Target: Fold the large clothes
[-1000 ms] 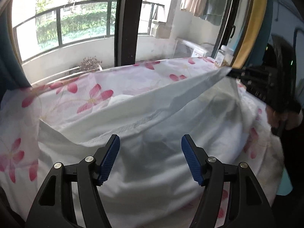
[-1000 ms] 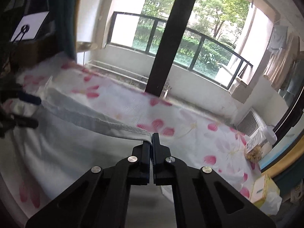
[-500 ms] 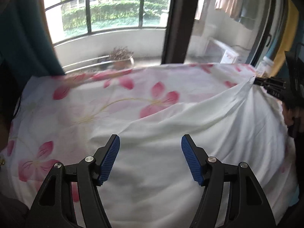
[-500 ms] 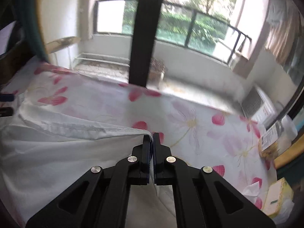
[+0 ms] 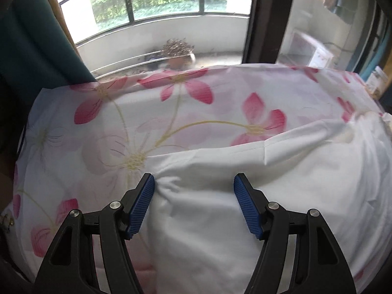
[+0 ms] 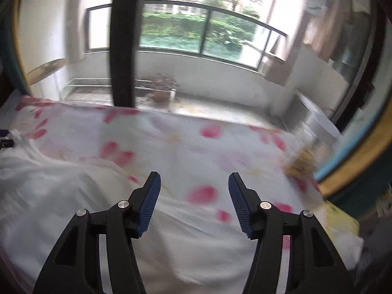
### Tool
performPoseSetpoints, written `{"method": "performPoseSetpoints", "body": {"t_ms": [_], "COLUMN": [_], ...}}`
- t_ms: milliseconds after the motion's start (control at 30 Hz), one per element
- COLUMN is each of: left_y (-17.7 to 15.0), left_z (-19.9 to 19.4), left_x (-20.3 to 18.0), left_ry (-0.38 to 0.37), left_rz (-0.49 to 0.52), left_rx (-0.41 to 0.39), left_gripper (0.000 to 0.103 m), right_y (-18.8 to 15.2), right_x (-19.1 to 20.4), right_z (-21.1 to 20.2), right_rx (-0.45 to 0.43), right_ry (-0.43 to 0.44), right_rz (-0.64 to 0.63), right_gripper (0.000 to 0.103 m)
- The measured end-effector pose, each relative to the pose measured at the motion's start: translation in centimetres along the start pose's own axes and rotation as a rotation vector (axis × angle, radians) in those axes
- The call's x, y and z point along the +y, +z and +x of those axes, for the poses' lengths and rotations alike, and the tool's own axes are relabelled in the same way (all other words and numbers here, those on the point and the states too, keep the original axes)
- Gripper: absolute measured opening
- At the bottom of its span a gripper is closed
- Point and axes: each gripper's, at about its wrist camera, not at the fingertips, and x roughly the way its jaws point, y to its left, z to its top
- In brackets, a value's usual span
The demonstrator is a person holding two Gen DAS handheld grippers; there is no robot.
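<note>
A large white cloth (image 5: 269, 196) lies spread on the bed over a flowered sheet (image 5: 147, 112). My left gripper (image 5: 194, 183) hangs open just above the cloth's left corner. The puckered fabric sits between its blue pads (image 5: 144, 201), and they do not squeeze it. In the right wrist view my right gripper (image 6: 194, 178) is opening its jaws over the cloth's (image 6: 49, 196) right end. Nothing is pinched between them. The flowered sheet (image 6: 196, 142) shows beyond its fingertips. That view is blurred.
A dark window post (image 5: 267, 19) and a balcony with a potted plant (image 5: 177, 51) lie beyond the bed's far edge. A teal curtain (image 5: 31, 36) hangs at the left. A yellowish box (image 6: 340, 220) and a white appliance (image 6: 316, 122) stand past the bed's right side.
My right gripper has opened and let go of the cloth's edge, which dropped flat onto the bed. My left gripper sank toward the cloth's left corner, staying open.
</note>
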Motion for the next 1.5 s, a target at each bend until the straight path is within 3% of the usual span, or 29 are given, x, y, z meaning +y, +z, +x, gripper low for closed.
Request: {"method": "performPoseSetpoints", "body": {"t_ms": [33,100,133,167,300,467,533,633,800,967,1067,1300,1500], "left_y": [0.0,0.0,0.0,0.0,-0.2,-0.5,-0.8,-1.7,-4.0,-6.0,-7.0,-9.3,-10.9], "left_z": [0.0,-0.3,-0.4,-0.5,-0.7,-1.6,-1.9,-3.0,-4.2,-5.2,-5.4,-6.2,-7.2], "left_x": [0.2,0.4,0.6,0.9,1.9,3.0,3.5,4.2,5.9,6.4,6.1,5.0,4.6], "left_ry": [-0.005,-0.007,-0.016,-0.024,0.001,0.008,0.009,0.034,0.063,0.08,0.069,0.064,0.012], "left_rz": [0.002,0.023,0.019,0.008,-0.042,-0.099,-0.116,-0.16,-0.215,-0.243,-0.247,-0.23,-0.252], "left_rx": [-0.009,-0.029,-0.031,-0.032,-0.053,-0.058,-0.045,-0.06,-0.046,-0.031,-0.019,-0.007,-0.02], "left_gripper": [0.063,0.037,0.015,0.006,0.006,0.006,0.015,0.042,0.046,0.057,0.059,0.059,0.059], "right_y": [-0.9,-2.2,-3.0,-3.5,-5.2,-5.4,-5.1,-4.4,-3.4,-1.6,-1.4,-5.4,-10.0], "right_x": [-1.1,-2.6,-3.0,-3.2,-2.5,-2.4,-3.1,-4.7,-6.6,-6.9,-7.1,-7.1,-5.9], "right_z": [-0.2,-0.5,-0.7,-0.8,-0.2,0.8,1.5,2.6,4.2,4.3,3.2,0.0,-3.5], "right_rx": [0.012,0.038,0.056,0.067,0.113,0.123,0.117,0.111,0.105,0.056,0.04,0.132,0.173], "right_ry": [-0.007,-0.019,-0.02,-0.018,0.017,-0.003,-0.016,-0.029,-0.027,-0.083,-0.099,-0.072,0.011], "right_rz": [0.008,0.013,0.007,-0.004,-0.06,-0.078,-0.036,0.051,0.147,0.149,0.153,0.174,0.27], "right_gripper": [0.057,0.057,0.057,0.057,0.057,0.057,0.057,0.057,0.057,0.057,0.057,0.057,0.057]}}
